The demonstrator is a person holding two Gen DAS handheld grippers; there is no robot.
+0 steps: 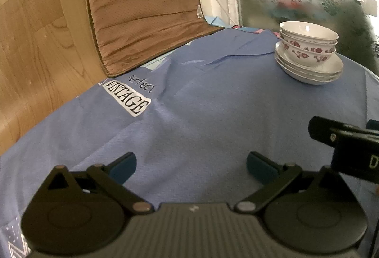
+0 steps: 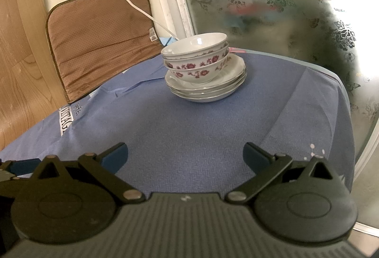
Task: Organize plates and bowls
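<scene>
Three nested white porcelain bowls with red flower print point(image 2: 197, 61) sit on a stack of white shallow plates point(image 2: 208, 89), far side of the blue cloth-covered table point(image 2: 189, 134). Left gripper point(image 1: 191, 166) and right gripper point(image 2: 185, 156) hover over bare cloth, both jaws spread wide, holding nothing. Brown seat cushion point(image 2: 99, 37) leans behind.
</scene>
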